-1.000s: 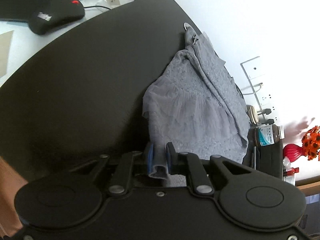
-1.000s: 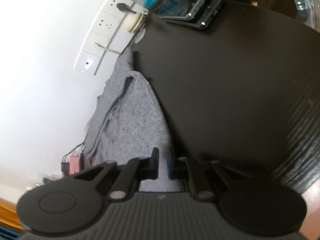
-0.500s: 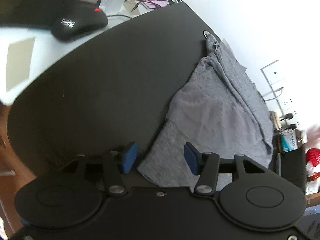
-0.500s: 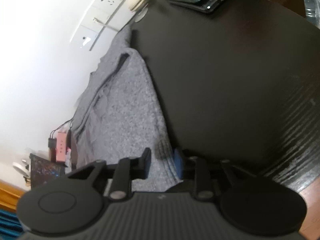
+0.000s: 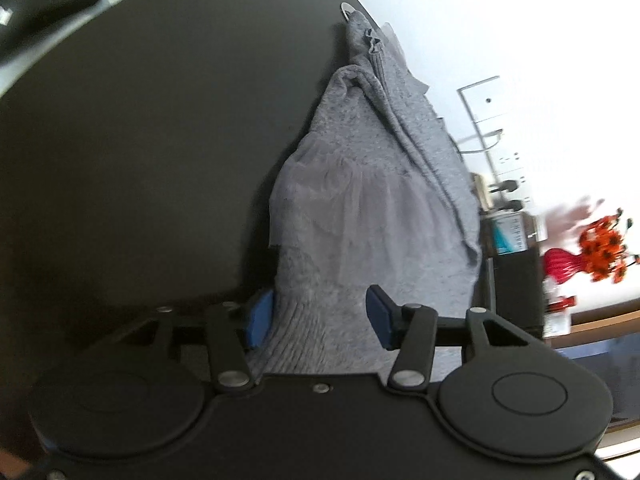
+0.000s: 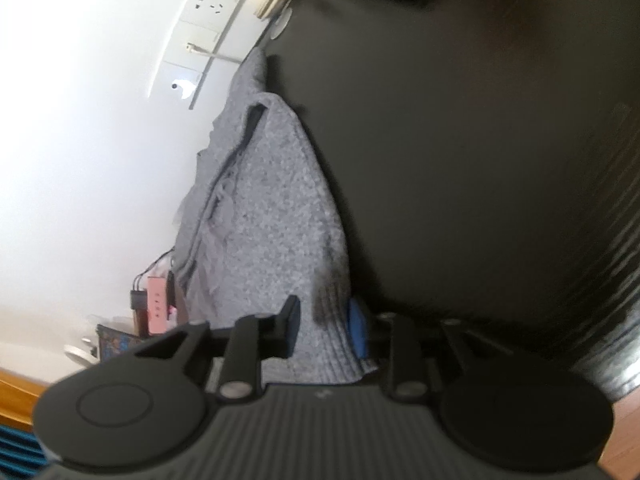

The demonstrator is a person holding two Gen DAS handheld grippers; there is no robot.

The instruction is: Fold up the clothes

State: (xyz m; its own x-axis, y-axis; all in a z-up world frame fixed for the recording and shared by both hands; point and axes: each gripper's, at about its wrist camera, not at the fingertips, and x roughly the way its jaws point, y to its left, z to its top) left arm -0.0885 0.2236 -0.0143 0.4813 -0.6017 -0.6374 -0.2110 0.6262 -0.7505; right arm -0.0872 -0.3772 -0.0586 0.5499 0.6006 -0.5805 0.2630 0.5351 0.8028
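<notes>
1. Dark bench (image 5: 140,152) fills both views, a white wall with sockets behind its far edge.
2. Left tool (image 5: 316,316) is about half open and closing slightly; the ribbed hem of the grey knit garment (image 5: 372,200) lies between its blue pads, neither pad pressing it.
3. Right tool (image 6: 324,330) stands narrowly open over the other ribbed end (image 6: 260,220), the cloth between the pads, apparently loose.
4. That garment lies in a long folded strip along the far edge of the bench, against the wall.
5. Judged step: one fold is laid and let go.
6. Next move likely calls for regripping both ends and bringing them together, keeping the edges aligned.
</notes>
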